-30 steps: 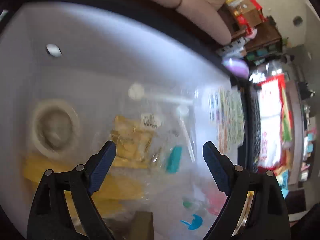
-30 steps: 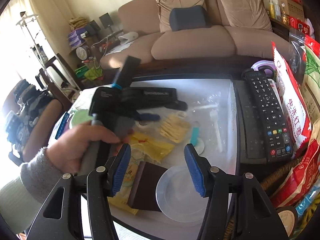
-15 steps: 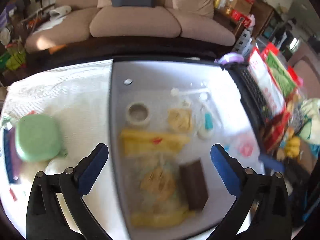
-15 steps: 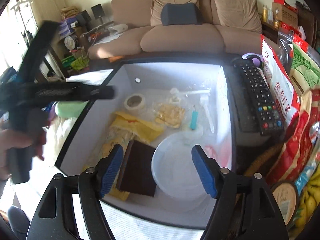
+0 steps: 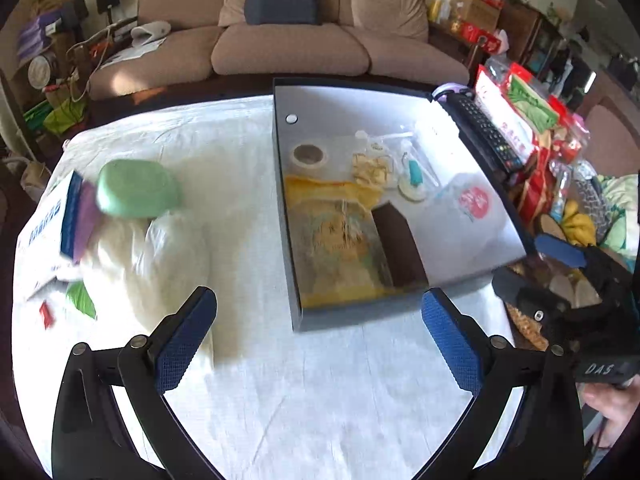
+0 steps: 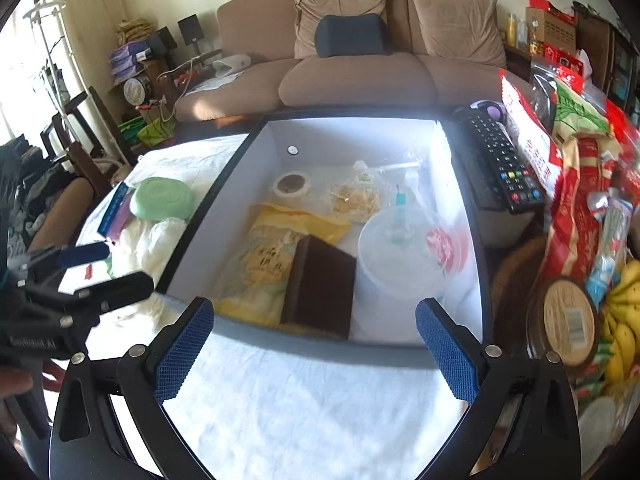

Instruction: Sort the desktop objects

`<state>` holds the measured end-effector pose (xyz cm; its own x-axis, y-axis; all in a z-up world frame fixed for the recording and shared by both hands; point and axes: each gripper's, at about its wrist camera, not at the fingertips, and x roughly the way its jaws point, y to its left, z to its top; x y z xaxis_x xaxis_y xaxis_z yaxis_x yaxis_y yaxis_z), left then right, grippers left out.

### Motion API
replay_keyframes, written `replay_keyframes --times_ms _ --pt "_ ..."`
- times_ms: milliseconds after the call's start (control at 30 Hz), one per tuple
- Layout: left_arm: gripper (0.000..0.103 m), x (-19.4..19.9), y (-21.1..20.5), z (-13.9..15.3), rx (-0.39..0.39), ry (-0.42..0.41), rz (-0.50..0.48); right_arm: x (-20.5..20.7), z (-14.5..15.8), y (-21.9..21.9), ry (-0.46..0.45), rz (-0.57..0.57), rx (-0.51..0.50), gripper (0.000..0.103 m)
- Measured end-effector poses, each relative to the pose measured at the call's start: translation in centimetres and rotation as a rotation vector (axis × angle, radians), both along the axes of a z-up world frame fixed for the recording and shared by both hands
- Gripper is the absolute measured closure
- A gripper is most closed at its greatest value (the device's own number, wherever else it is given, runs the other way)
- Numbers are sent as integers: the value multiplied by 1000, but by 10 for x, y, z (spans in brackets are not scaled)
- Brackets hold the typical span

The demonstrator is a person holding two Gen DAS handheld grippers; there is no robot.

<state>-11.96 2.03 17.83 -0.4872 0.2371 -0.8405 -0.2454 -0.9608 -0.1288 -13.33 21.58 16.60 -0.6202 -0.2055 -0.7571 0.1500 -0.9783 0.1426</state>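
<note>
White-lined box [image 6: 256, 152] holding brown block [image 6: 320, 284], both tools [image 5: 320, 340] [image 6: 314, 346] gaping, empty

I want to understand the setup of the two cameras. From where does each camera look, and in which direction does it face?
Left wrist: sits on the left gripper, above the near table edge, facing the sofa; its open fingers show, with the right gripper at the right edge.
Right wrist: sits on the right gripper, further right, also facing the sofa; its open fingers show, with the left gripper and a hand at the left.
Shared: the white box, green case and remote control.
</note>
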Motion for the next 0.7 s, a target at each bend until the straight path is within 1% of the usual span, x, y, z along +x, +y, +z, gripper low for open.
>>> replay_keyframes --times_ms 100,200,267,400,567,700 --pt "0 21 -6 -7 -17 6 25 16 -1 -3 2 -4 -7 0" --pt "0 40 -12 -20 -19 12 59 33 -8 -7 0 -10 -4 0" --pt "0 52 -14 -36 -27 1 78 46 -20 -9 -5 -15 5 0" --pt "0 72 -11 -65 -73 3 98 67 -51 -10 -24 -33 11 0" --pt "0 89 -9 -96 -62 -16 132 87 -84 -8 -30 -64 30 0" --pt "0 97 -3 -113 -94 -3 134 96 -101 0 -20 -100 37 0"
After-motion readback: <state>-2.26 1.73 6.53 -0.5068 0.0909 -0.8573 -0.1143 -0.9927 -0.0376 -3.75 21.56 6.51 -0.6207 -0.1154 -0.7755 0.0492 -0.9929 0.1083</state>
